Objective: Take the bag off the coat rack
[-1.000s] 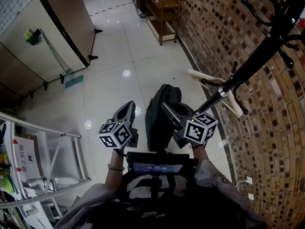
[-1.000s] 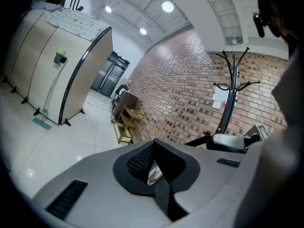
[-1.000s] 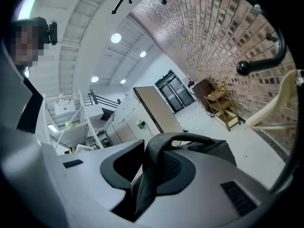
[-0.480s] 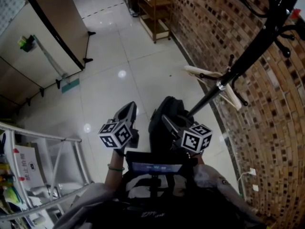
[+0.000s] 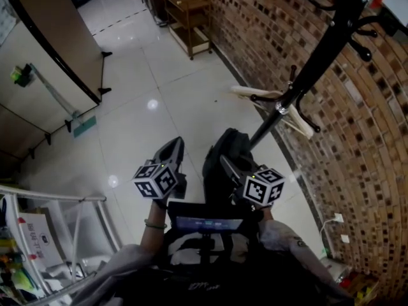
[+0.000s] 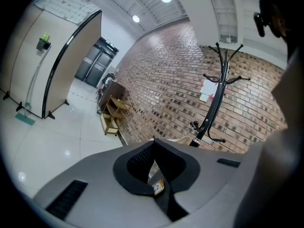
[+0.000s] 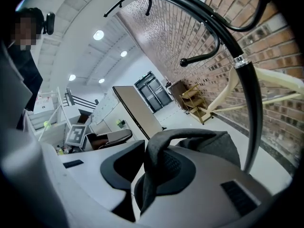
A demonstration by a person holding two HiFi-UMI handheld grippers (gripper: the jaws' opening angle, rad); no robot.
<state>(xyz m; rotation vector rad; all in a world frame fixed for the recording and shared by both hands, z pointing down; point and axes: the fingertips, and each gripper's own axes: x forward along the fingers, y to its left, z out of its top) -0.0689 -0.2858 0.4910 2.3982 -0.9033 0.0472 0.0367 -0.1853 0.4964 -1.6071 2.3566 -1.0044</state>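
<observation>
The right gripper (image 7: 156, 151) has its jaws pinched on a dark woven strap (image 7: 148, 175) that loops up between the pads. The strap belongs to a black fabric bag (image 7: 213, 144), which bulges just beyond the jaws at 2 o'clock. In the head view the bag sags below that gripper, at 7 o'clock from the black coat rack (image 5: 306, 75) and seemingly clear of its hooks. The left gripper (image 6: 154, 151), at 9 o'clock from the bag, has its jaws pressed together on nothing. The bag looks limp, fairly light and likely to swing. The strap loop seems the surest hold.
</observation>
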